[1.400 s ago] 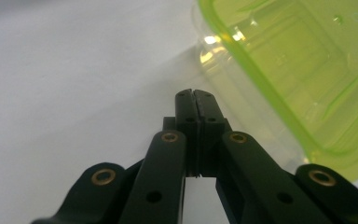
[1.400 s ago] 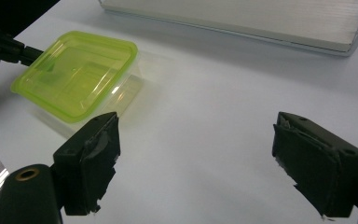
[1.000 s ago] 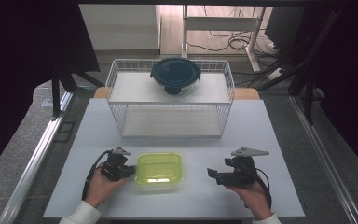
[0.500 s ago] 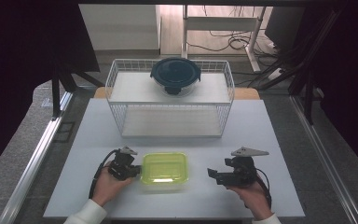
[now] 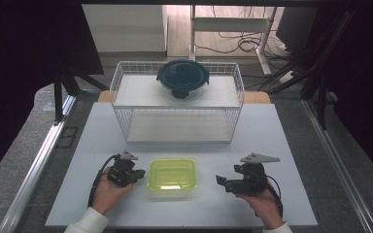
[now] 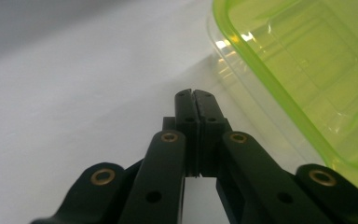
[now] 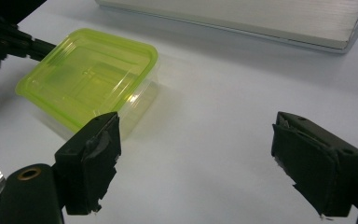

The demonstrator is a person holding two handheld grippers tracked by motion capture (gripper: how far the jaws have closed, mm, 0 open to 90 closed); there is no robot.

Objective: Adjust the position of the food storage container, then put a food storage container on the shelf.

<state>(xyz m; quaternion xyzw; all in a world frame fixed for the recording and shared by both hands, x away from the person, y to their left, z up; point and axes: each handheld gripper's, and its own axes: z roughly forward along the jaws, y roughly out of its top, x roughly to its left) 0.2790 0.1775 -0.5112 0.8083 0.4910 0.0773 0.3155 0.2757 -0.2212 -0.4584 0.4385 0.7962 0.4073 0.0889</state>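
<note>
Green-lidded container [image 5: 172, 175] lies on the white surface [image 5: 184, 141] near its front edge, between the two grippers. The left gripper [image 6: 195, 95] has its jaws pressed fully together, holding nothing, their tips just beside the container's left wall. The right gripper [image 7: 193, 156] has its jaws spread wide and empty, aimed at the container's right side but apart from it.

To do this step well, I judge the closed left jaws should steady or nudge the box low on its wall rather than on the thin lid rim, while the right jaws close in level and take the opposite edge squarely, so the light plastic neither skids nor tips.

Both hands rest low on the surface, the left hand [image 5: 108, 191] angled inward toward the box, the right hand [image 5: 262, 204] pointing left across it. Behind stands a wire basket [image 5: 177, 104] bearing a dark round lidded bowl [image 5: 182, 77].
</note>
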